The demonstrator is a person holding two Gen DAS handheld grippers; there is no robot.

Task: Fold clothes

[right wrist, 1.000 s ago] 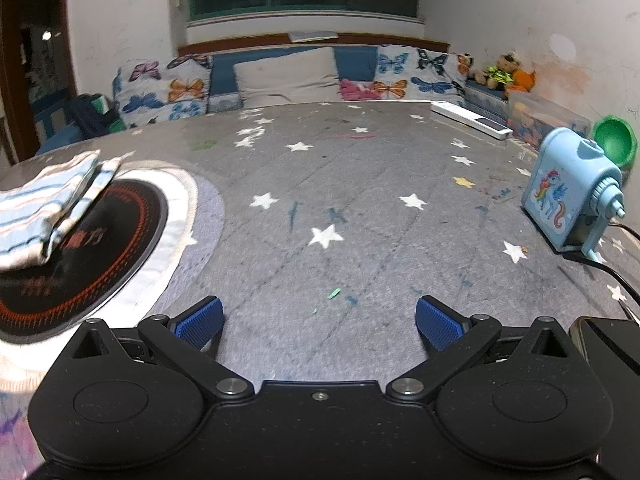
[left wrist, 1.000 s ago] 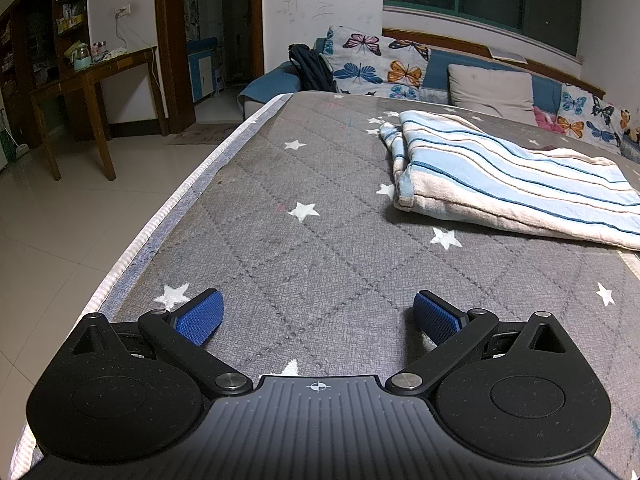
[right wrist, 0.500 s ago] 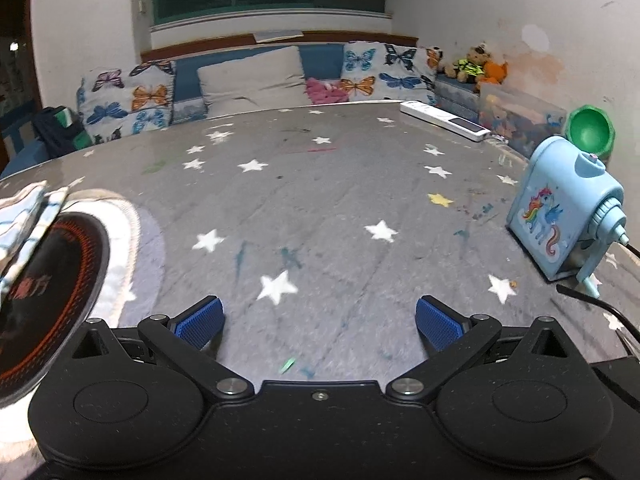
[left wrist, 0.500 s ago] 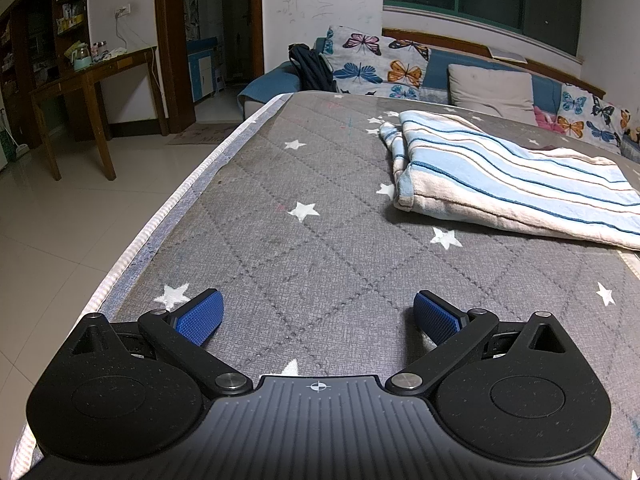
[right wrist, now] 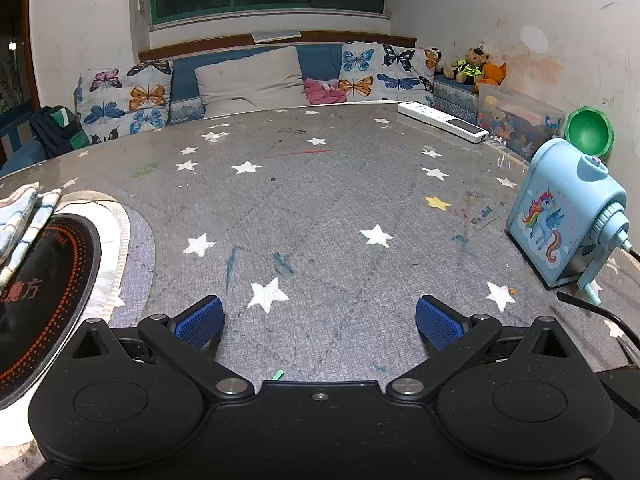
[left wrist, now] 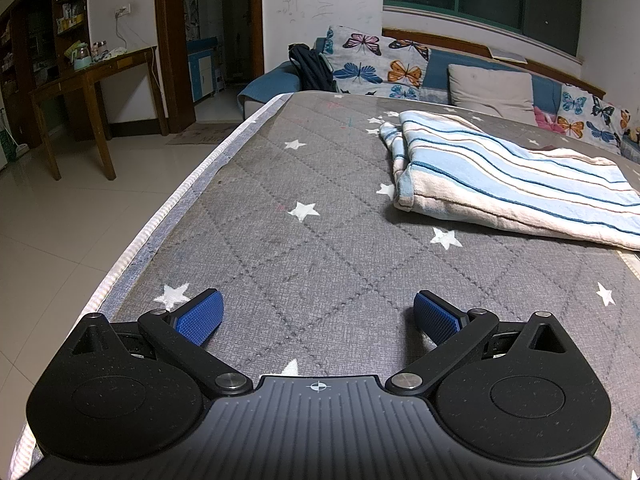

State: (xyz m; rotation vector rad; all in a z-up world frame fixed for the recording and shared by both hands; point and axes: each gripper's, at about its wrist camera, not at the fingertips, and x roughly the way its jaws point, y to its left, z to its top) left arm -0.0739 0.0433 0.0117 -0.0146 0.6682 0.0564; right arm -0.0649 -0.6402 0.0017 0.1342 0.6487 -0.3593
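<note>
1. At the bottom of the left wrist view, the left gripper (left wrist: pixel 318 316) hovered low over the grey star-print cover (left wrist: pixel 320 248) of the bench, its blue fingers (left wrist: pixel 200 317) spread wide with nothing between them.

2. At the bottom of the right wrist view, the right gripper (right wrist: pixel 320 316) sat the same way, fingers wide and empty, above a white star on the cover. Both looked parked rather than reaching, probably because the fold was judged finished or a new garment was awaited.

3. At the left edge of the right view lay a round black induction cooktop (right wrist: pixel 40 288) on a pale mat, set into the bench top.

4. The task's thing, a blue-and-white striped garment (left wrist: pixel 500 176), lay folded into a flat bundle at the right middle of the left view, well apart from the left fingers. Its edge also showed at the far left of the right view, overlapping the cooktop.

5. At the right of the right view stood a light-blue unicorn pencil sharpener (right wrist: pixel 564 216) with a dark cable just in front of it; a sweep to that side would likely catch it.

6. Farther back lay a white remote-like bar (right wrist: pixel 444 122), then a green bowl (right wrist: pixel 588 132).

7. Farthest, butterfly cushions (right wrist: pixel 128 100) lined a blue sofa.
</note>
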